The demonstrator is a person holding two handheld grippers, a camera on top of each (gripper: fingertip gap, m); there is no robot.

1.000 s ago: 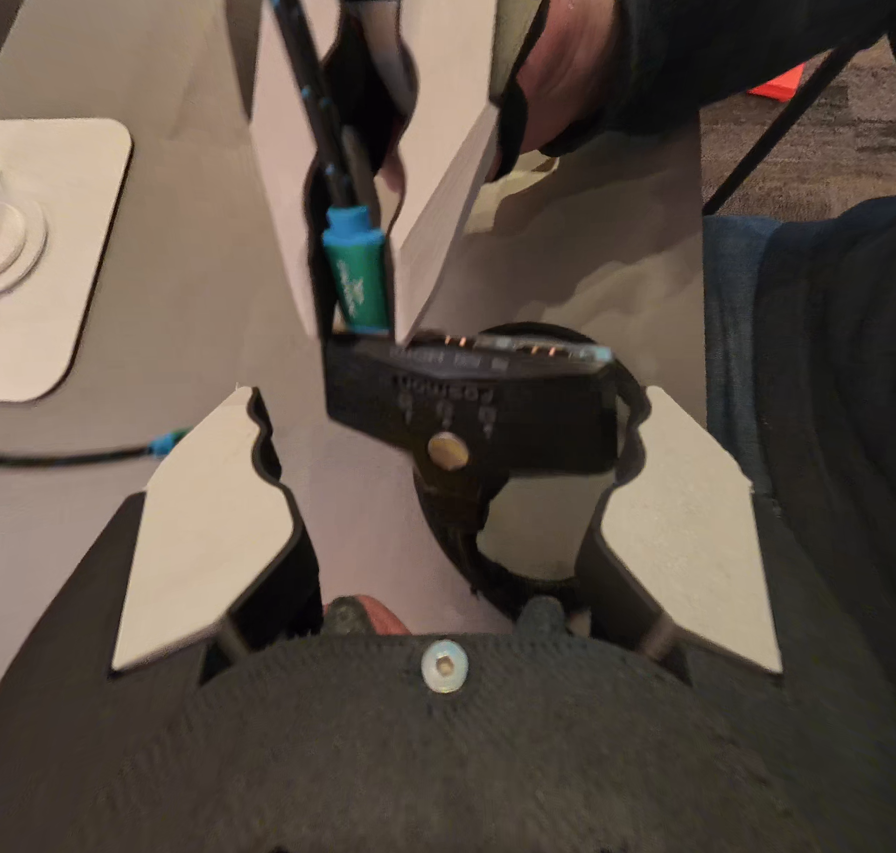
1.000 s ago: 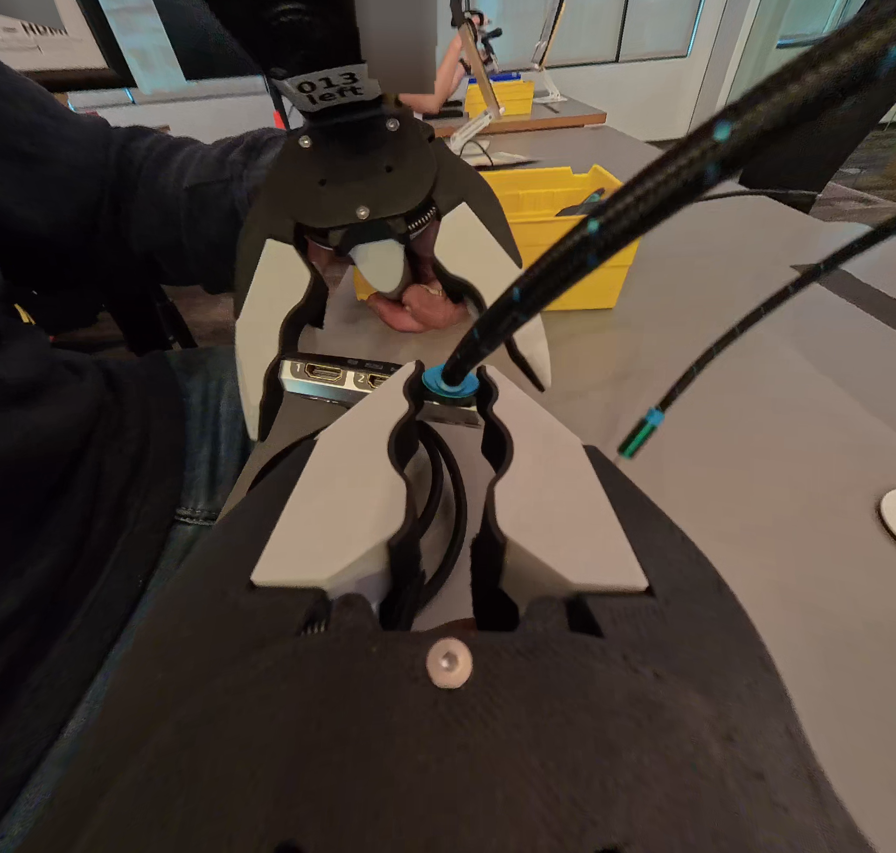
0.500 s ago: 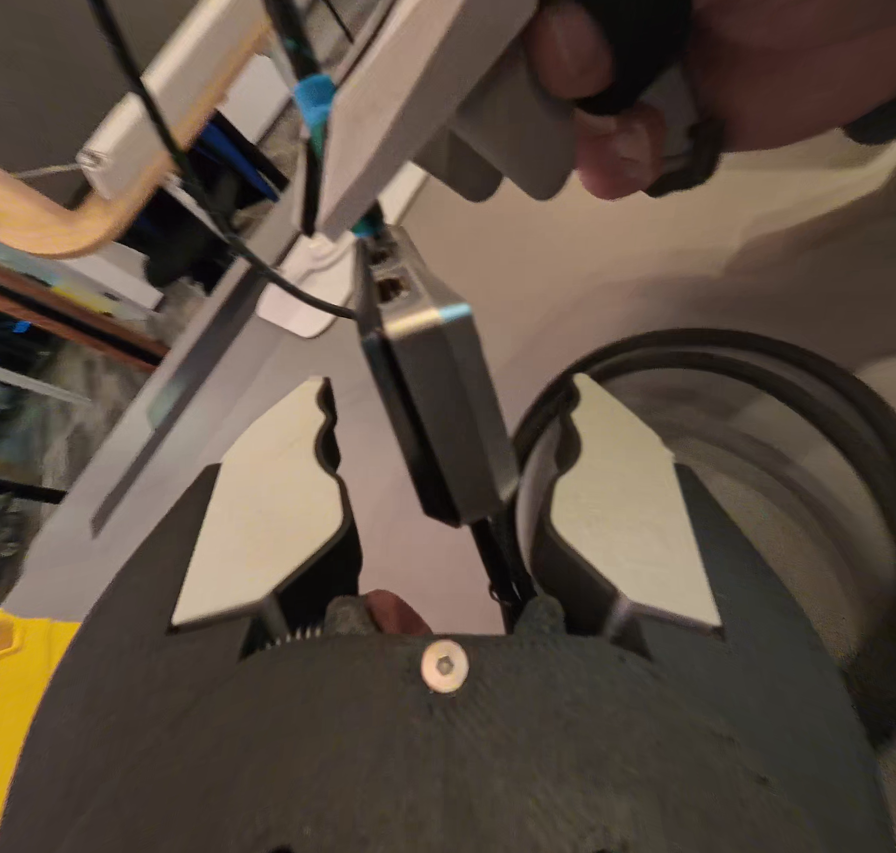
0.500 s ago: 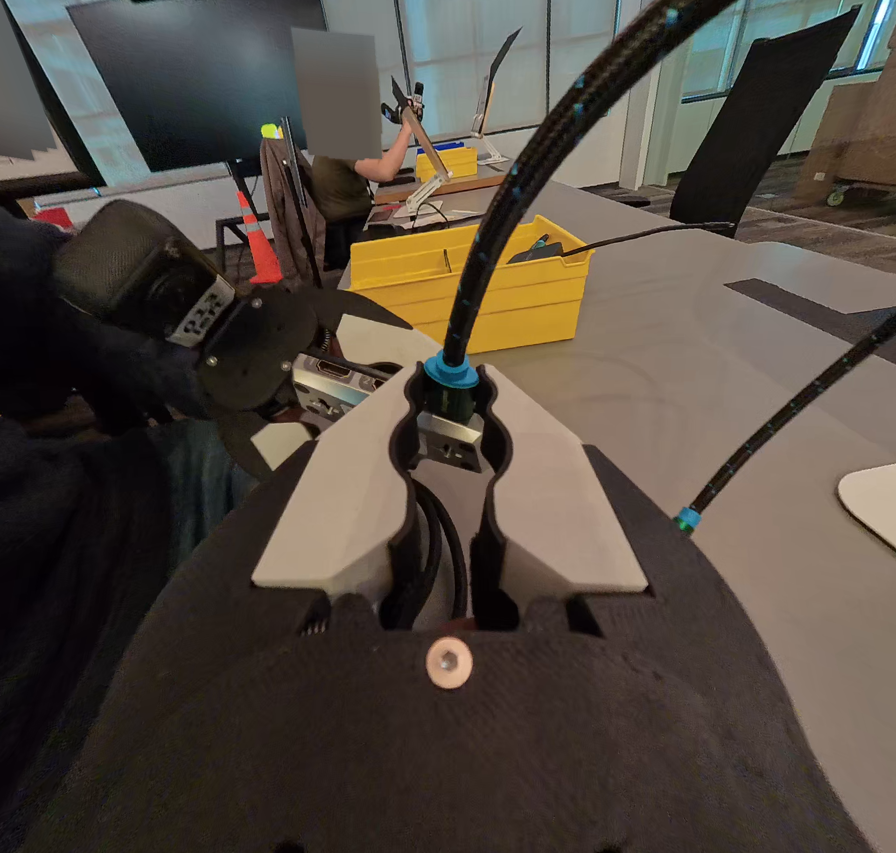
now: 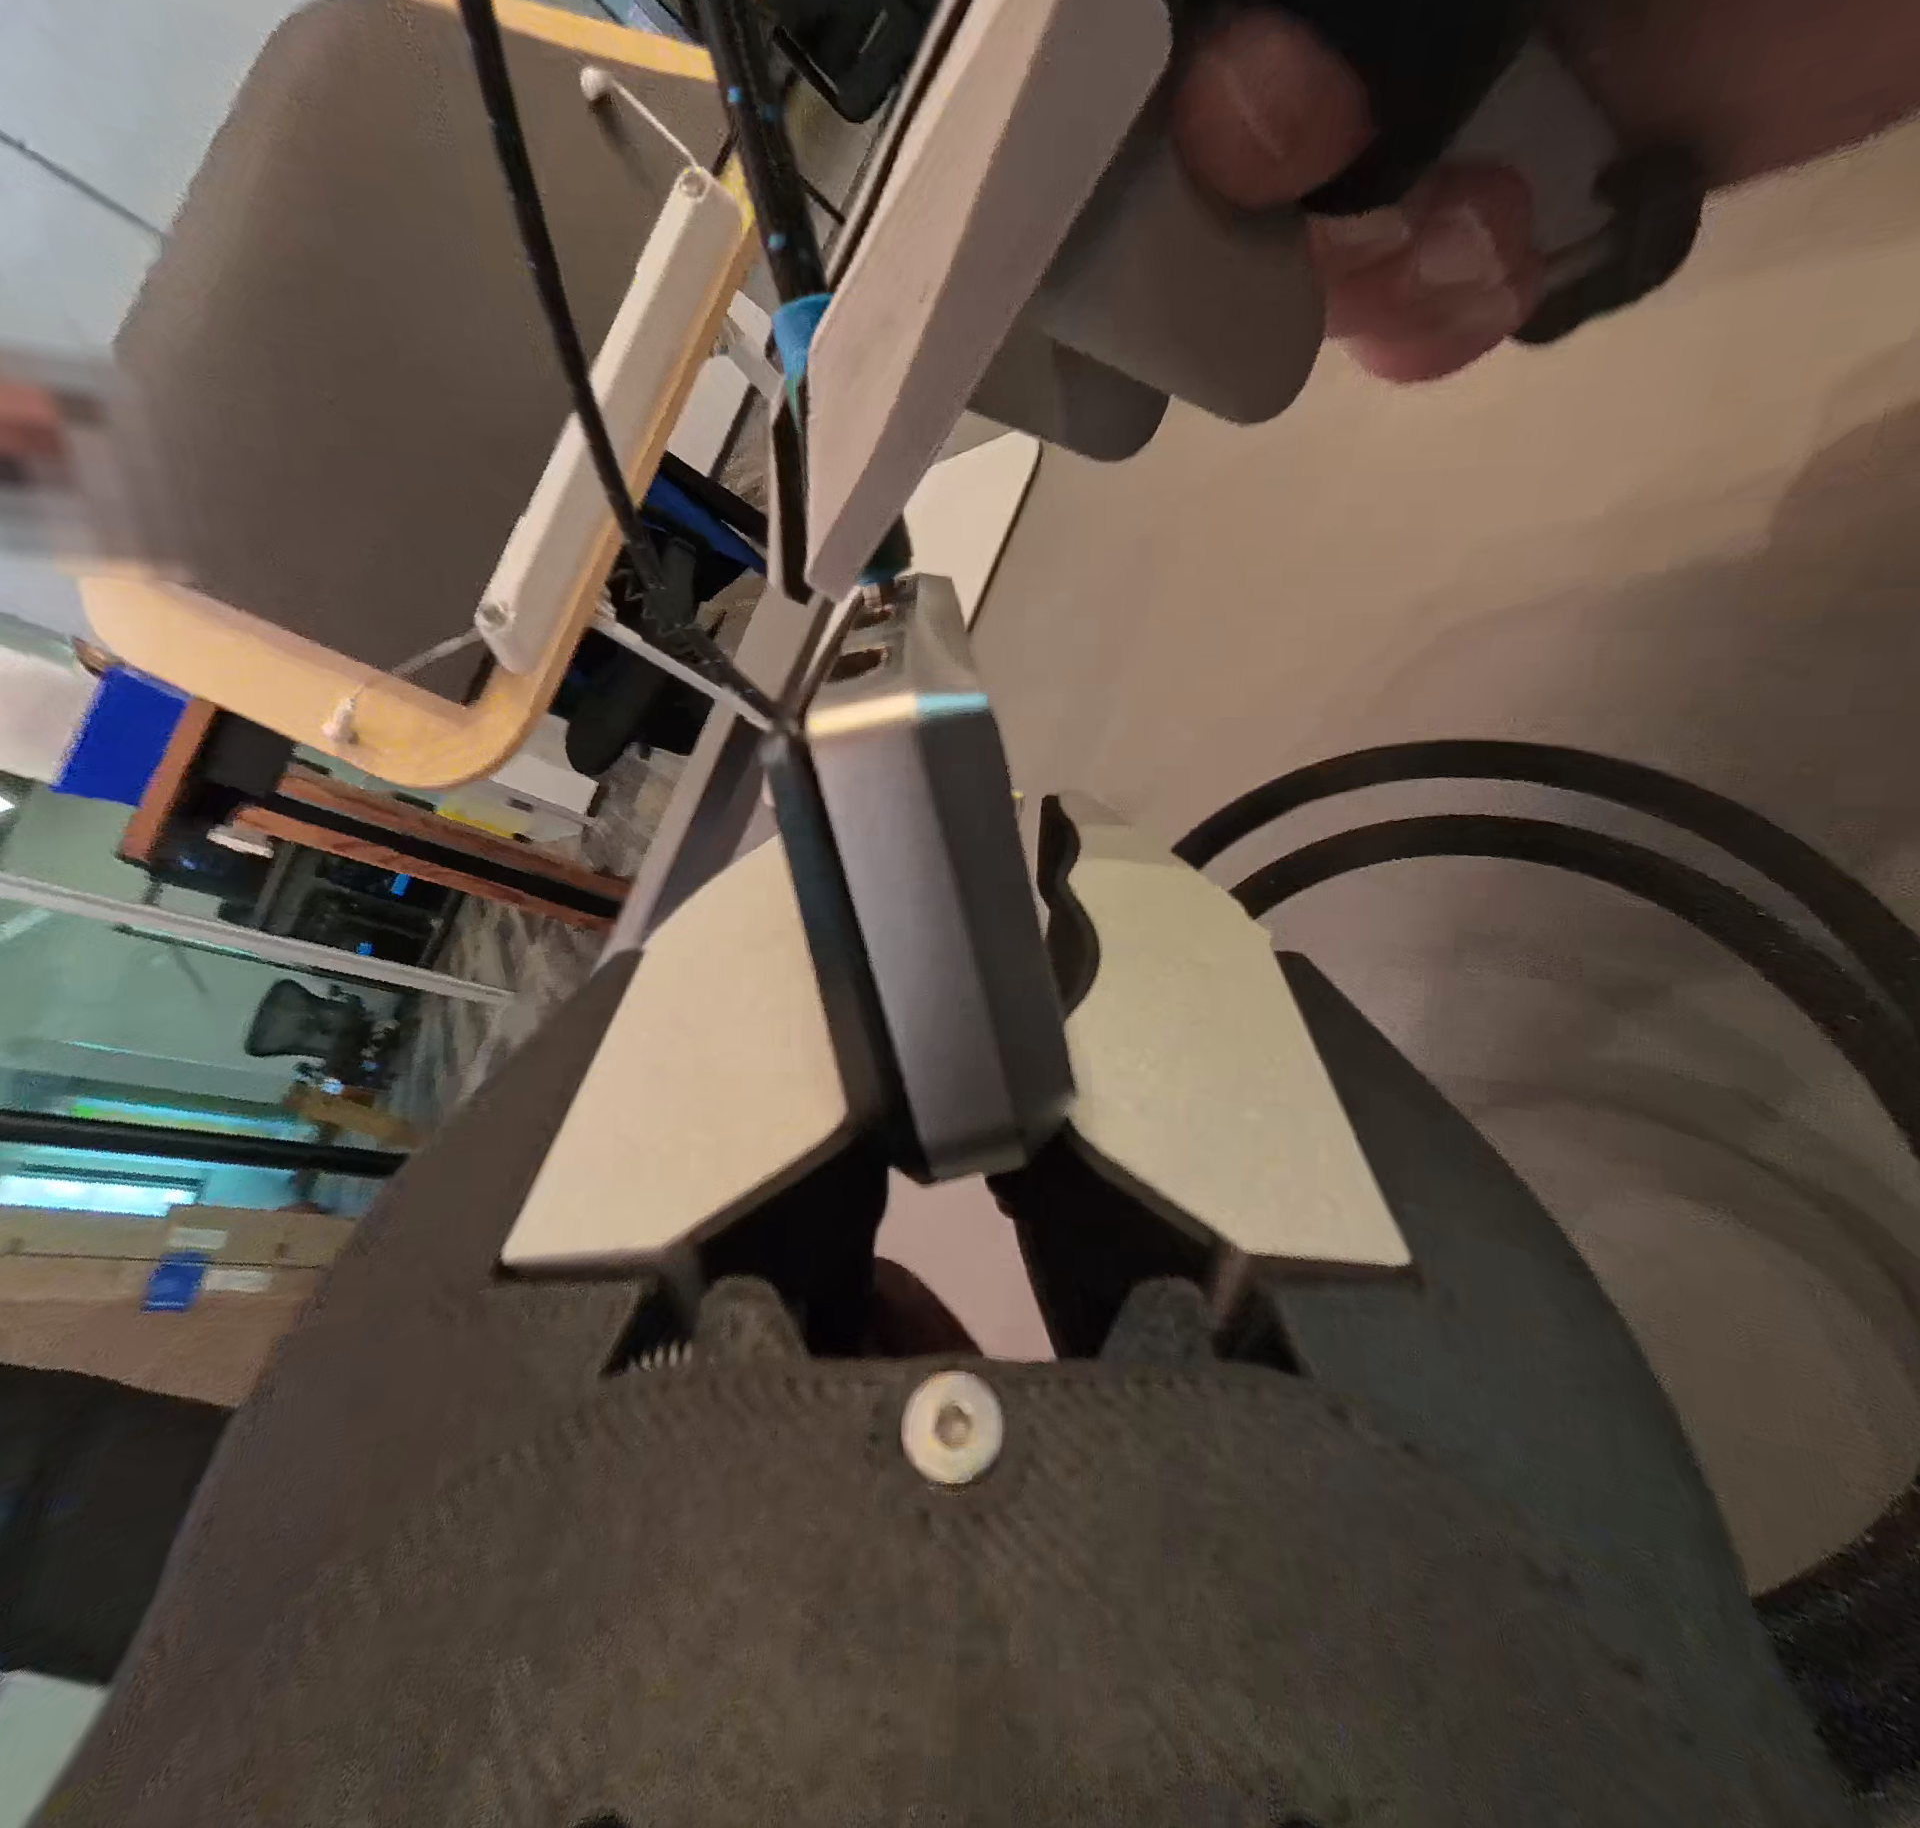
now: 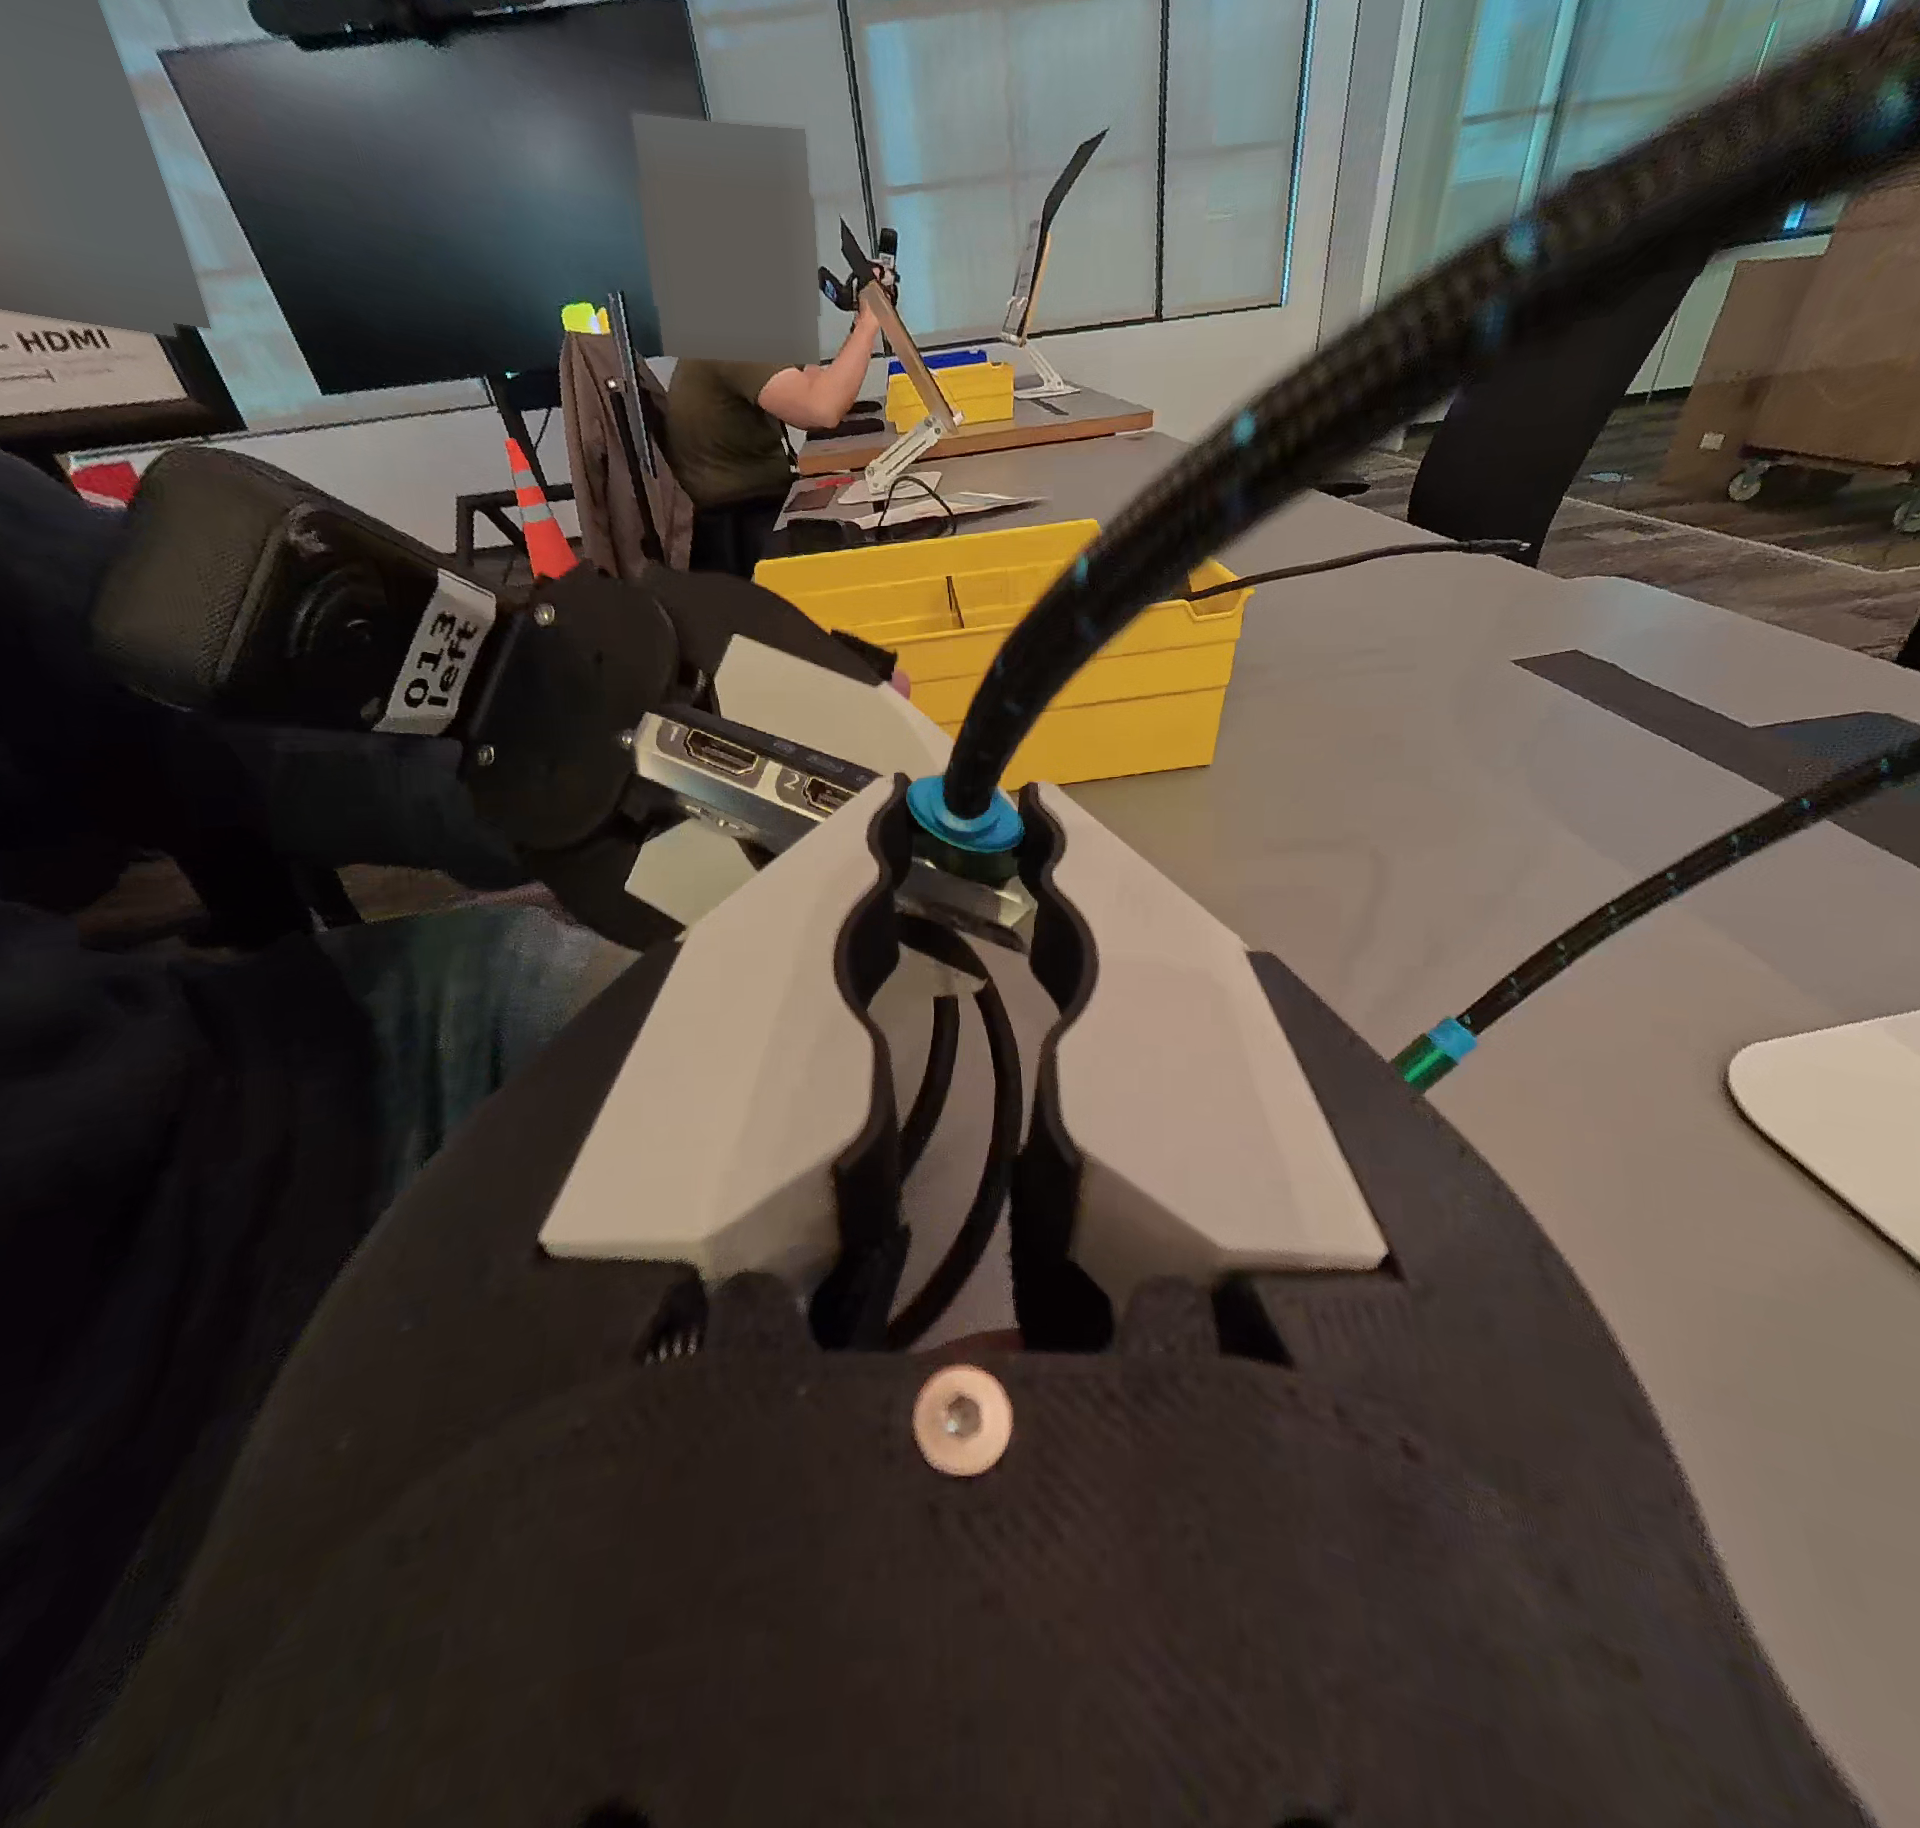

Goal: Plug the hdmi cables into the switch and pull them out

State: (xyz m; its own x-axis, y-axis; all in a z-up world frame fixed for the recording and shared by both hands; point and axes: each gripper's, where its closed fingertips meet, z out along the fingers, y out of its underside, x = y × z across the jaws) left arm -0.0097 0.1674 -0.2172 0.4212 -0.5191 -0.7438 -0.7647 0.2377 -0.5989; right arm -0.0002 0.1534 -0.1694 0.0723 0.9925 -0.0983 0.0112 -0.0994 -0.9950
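My left gripper (image 5: 925,895) is shut on the dark, flat HDMI switch (image 5: 935,947) and holds it edge-on above the table, port side away from me. In the right wrist view the left gripper (image 6: 717,770) holds the switch (image 6: 727,765) with its ports facing me. My right gripper (image 6: 961,822) is shut on the blue-collared HDMI plug (image 6: 961,833) of a thick braided cable (image 6: 1247,490). The plug's tip sits at the switch's port side; how deep it sits is hidden. The right gripper's fingers (image 5: 935,324) show above the switch.
A second braided HDMI cable with a green and blue plug (image 6: 1439,1051) lies on the grey table (image 6: 1403,791). A yellow bin (image 6: 1091,698) stands behind. A white pad (image 6: 1849,1124) lies at the right. The switch's black lead (image 5: 1558,843) loops below. A person works at a far desk. Some 5 cm of space lies between my two pairs of fingers.
My left gripper was open around the switch and has now shut on it, turning it on edge. The right gripper has kept its hold on the plug at the switch's ports.
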